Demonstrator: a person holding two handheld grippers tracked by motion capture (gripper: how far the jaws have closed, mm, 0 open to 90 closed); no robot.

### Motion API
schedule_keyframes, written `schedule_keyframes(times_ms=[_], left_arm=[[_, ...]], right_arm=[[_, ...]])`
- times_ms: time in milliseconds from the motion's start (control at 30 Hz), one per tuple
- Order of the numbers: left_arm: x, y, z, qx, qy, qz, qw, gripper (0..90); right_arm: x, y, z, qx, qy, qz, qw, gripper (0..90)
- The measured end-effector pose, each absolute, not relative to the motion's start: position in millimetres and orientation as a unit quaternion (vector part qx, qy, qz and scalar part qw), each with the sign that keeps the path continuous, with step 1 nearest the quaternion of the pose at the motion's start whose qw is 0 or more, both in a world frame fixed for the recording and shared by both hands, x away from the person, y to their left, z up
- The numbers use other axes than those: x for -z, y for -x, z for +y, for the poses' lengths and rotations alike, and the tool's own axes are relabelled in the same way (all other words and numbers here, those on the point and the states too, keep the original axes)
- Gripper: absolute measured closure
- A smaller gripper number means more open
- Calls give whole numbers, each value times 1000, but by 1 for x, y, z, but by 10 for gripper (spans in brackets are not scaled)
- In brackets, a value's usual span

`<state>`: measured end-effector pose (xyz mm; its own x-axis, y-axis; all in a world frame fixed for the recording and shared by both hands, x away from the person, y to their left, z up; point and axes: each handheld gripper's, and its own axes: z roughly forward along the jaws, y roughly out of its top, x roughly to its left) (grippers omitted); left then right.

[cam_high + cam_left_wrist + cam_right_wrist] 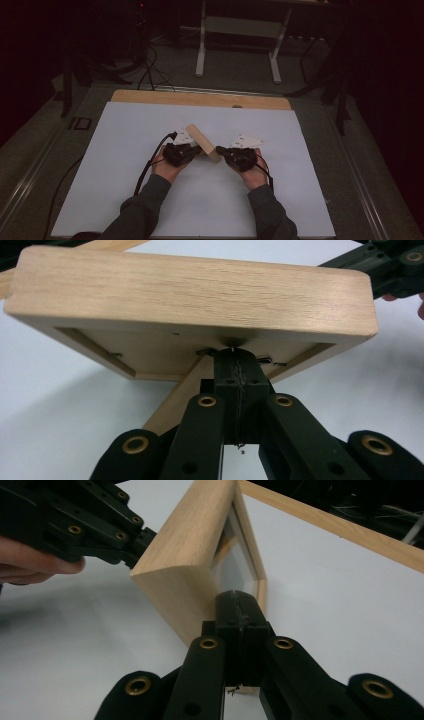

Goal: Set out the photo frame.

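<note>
Wooden frame (pixel 202 142) stands tilted mid-bench on the white sheet (pixel 125 150), toward the far edge, between both tongs. Left gripper (pixel 196 148) jaws pressed together, tips against its back. Right gripper (pixel 220 149) jaws also pressed together, tips against the glass side.

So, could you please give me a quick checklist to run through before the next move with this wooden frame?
1. Left gripper jaws shut against the back of the wooden frame: ok.
2. Right gripper jaws shut at the frame's front edge: ok.
3. Frame pinched by either gripper: cannot tell.
4. Frame standing on edge, tilted, on the white table sheet: ok.
5. Sheet around the frame free of other things: ok.
</note>
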<state>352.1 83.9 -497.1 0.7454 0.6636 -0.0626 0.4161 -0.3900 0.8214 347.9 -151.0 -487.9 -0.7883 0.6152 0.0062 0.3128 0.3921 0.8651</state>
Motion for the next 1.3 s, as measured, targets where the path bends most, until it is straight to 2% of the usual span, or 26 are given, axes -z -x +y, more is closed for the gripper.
schedule_keyframes(times_ms=[1300], left_arm=[[505, -368, 85, -135, -808, 337, 464, 899]], right_arm=[[489, -343, -137, -478, -272, 822, 149, 899]])
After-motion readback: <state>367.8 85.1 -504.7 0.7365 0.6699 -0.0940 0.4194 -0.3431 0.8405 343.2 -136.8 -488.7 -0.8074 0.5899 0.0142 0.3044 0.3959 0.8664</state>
